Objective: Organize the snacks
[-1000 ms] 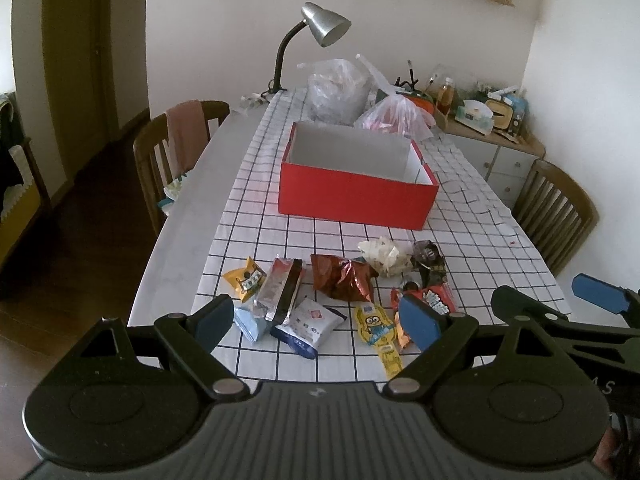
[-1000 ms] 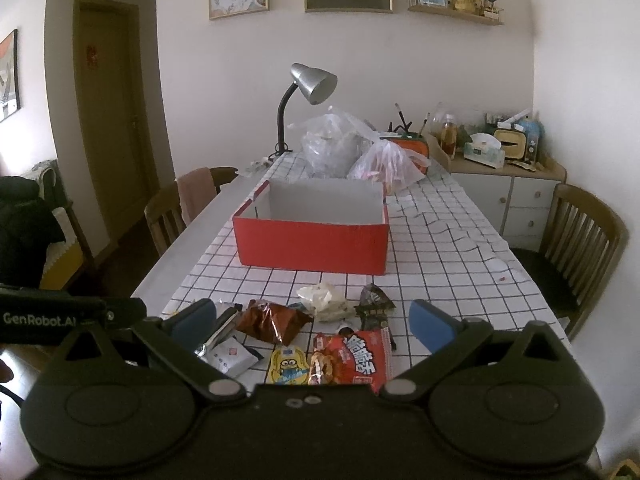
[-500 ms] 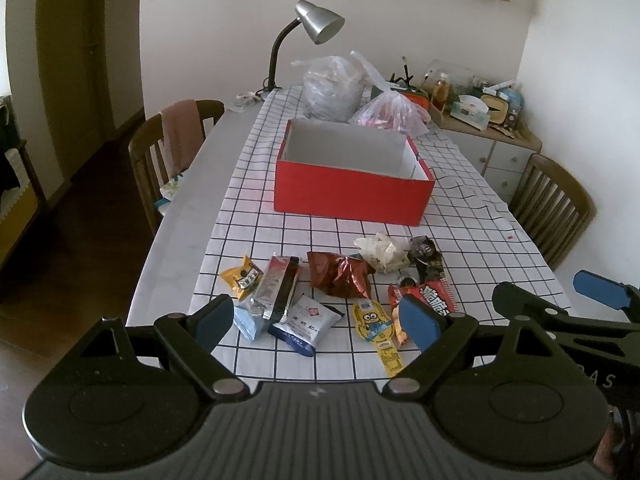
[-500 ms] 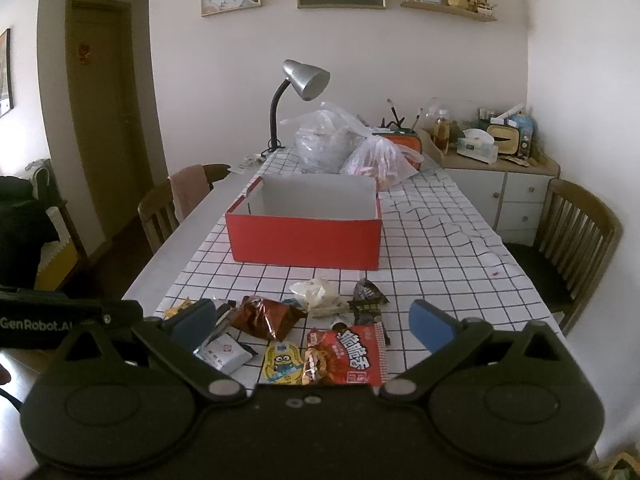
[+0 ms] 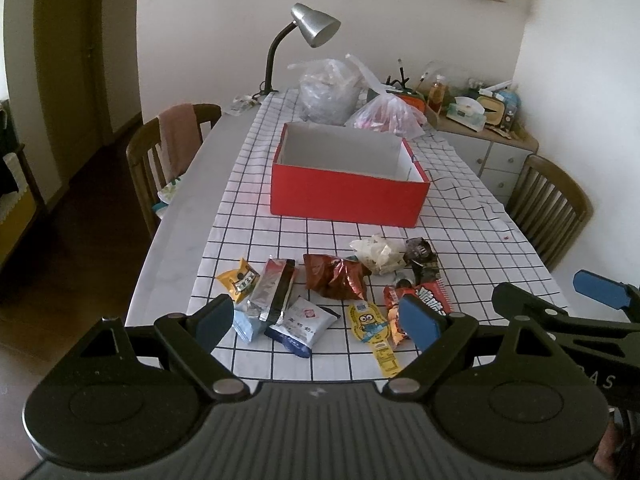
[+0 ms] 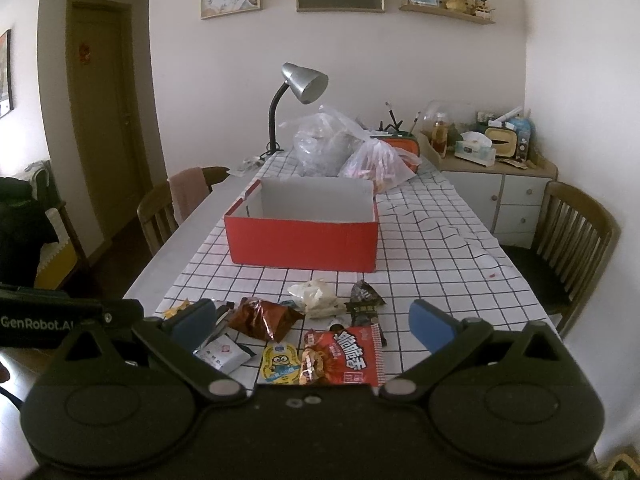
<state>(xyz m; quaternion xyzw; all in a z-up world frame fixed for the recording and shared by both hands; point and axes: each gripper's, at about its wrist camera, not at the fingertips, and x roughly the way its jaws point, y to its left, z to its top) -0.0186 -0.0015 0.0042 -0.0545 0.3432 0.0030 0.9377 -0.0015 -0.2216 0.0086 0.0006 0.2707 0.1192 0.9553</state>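
The red box (image 5: pixel 348 196) lies crosswise, open top up, beyond the snacks (image 5: pixel 336 280).

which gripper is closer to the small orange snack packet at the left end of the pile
Left. The left gripper hangs open just in front of the orange packet, near its left finger. The right gripper hovers open further right, over the red packet.
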